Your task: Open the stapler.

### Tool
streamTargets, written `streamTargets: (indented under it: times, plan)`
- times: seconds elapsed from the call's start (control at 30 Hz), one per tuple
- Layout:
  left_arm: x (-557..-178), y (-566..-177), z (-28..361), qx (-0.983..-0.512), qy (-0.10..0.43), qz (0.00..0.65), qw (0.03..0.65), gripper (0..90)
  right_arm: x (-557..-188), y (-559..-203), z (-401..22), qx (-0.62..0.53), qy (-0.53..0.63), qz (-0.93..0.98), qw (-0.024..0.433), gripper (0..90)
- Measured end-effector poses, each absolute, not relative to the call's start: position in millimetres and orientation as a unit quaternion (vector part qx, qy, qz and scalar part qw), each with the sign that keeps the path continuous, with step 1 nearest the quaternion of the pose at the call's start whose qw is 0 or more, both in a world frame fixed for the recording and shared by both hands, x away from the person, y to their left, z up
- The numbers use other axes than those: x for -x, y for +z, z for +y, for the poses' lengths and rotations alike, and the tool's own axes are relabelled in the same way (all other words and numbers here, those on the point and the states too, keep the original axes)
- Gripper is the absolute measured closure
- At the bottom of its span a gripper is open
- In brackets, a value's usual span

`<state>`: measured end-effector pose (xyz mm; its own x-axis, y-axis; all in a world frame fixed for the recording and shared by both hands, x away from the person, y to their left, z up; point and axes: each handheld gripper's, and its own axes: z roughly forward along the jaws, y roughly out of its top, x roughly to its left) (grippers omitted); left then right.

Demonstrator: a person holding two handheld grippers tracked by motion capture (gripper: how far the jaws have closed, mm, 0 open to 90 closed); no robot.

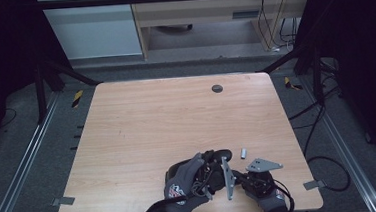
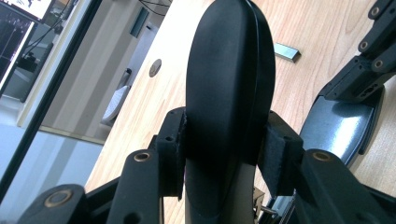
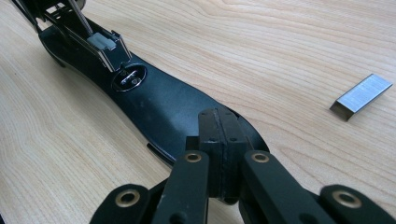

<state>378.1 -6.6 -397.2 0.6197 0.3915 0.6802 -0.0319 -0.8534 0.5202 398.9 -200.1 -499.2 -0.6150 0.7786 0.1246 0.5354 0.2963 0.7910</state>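
Left tool point(image 2: 224, 158) pinches the stapler's lid point(image 2: 229, 79); right tool point(image 3: 218, 154) (pressed together) pins its base point(image 3: 159, 107).

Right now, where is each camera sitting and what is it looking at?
High view: sits above the person's side, looks forward and down on the table; the gloved left hand and right hand show.
Left gripper view: rides the left tool, looks along its jaws, clamped on the stapler lid.
Right gripper view: rides the right tool, looks along its shut jaws over the stapler base.
Shared: both gripper views show the staples and the base.
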Motion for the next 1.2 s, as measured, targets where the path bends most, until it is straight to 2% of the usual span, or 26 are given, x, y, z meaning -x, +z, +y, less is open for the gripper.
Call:
streamTargets:
  times: [1.2]
  plan:
    - [-378,-366,40,-0.843,0.4,0.176,0.313,57.6,-398,-499,-199,-0.418,0.421,0.792,0.143,90.0]
